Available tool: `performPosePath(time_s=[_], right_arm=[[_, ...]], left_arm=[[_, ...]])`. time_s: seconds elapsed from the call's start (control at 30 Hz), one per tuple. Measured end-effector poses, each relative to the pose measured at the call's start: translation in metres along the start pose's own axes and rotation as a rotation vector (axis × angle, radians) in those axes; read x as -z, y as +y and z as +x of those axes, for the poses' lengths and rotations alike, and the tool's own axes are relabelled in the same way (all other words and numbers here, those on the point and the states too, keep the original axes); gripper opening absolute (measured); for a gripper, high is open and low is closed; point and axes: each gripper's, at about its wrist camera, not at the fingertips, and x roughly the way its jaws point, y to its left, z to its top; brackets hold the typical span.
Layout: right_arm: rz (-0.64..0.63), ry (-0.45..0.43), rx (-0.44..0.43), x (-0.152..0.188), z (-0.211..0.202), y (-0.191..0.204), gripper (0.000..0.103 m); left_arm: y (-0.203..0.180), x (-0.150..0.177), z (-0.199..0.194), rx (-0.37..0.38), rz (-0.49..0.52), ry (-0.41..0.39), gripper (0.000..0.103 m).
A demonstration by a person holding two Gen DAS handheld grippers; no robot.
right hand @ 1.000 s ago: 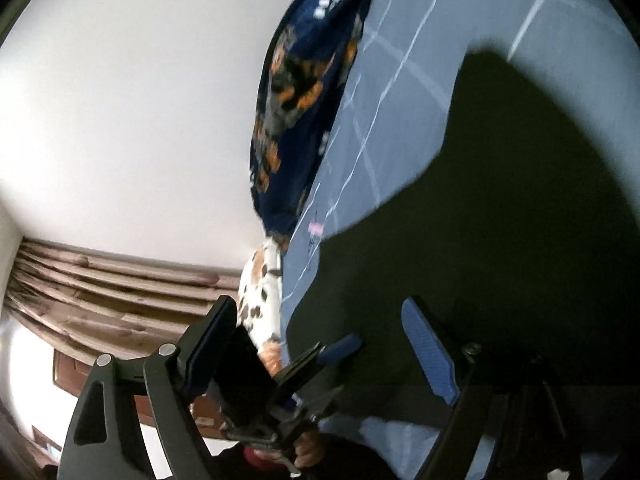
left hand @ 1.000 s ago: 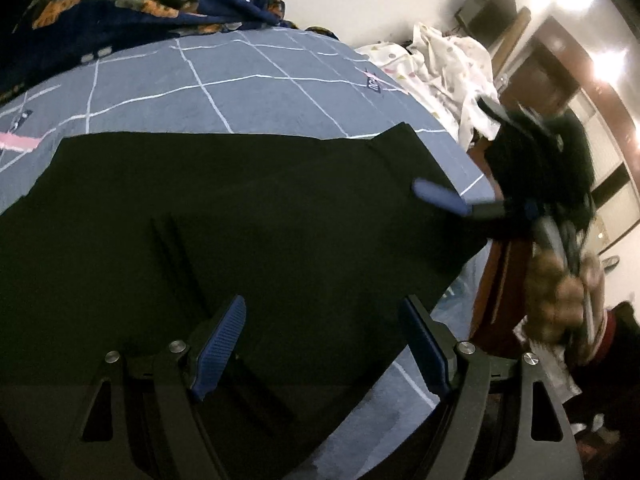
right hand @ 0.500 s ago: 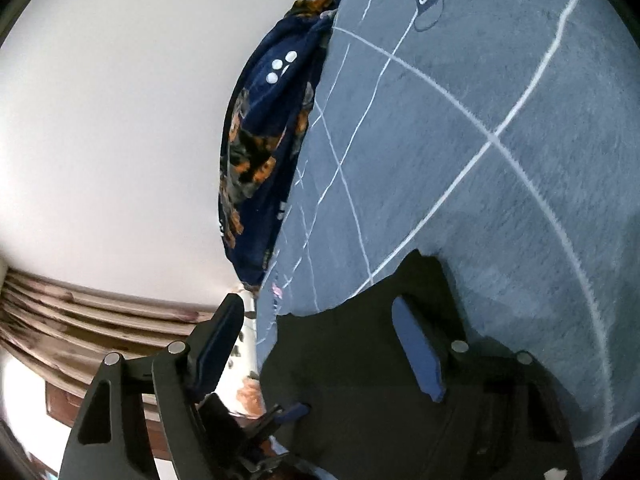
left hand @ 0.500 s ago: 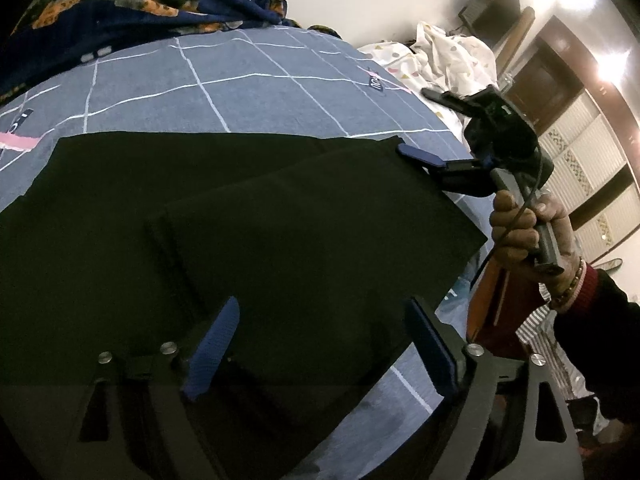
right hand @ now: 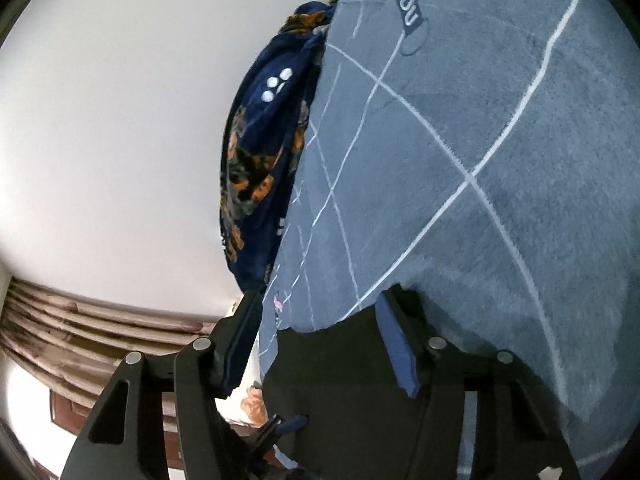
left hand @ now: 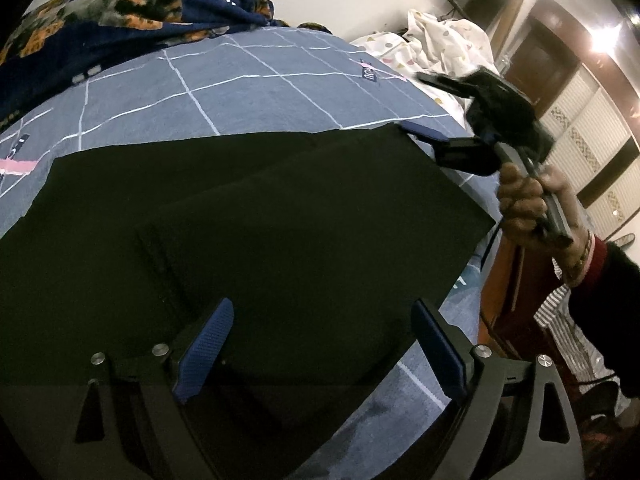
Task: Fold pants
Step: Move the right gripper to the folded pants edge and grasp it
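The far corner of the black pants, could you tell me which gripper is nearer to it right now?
Right. The right gripper sits at the far corner of the black pants, fingers open. The left gripper hovers over the pants' near edge, well short of that corner.

There was one pair of black pants (left hand: 248,216) on one blue bed cover (left hand: 256,92). There were two grippers (one in each hand): left (left hand: 320,344) and right (right hand: 320,340). One flowery dark blanket (left hand: 120,12) and maybe one white spotted sheet (left hand: 444,40) lay behind.
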Motion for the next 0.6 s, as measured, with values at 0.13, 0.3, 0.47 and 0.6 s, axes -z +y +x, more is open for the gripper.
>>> performPosePath(time_s=[0.13,0.3,0.47,0.6], right_arm=[[-0.064,0.039,-0.056,0.024,-0.016,0.004,0.059],[-0.124,0.106,-0.004,0.068,-0.027,-0.004,0.044],[-0.164,0.088,0.066,0.091,-0.046,-0.018,0.012],[-0.210,0.064,0.131,0.103,-0.061,-0.027,0.000]], left_arm=[[0.002,-0.001,0.000,0.007,-0.017,-0.005,0.090],[0.001,-0.001,0.001,-0.002,-0.001,-0.002,0.090],[0.001,-0.001,0.001,0.000,-0.004,-0.004,0.091],[0.004,-0.002,0.001,0.015,-0.017,-0.010,0.091]])
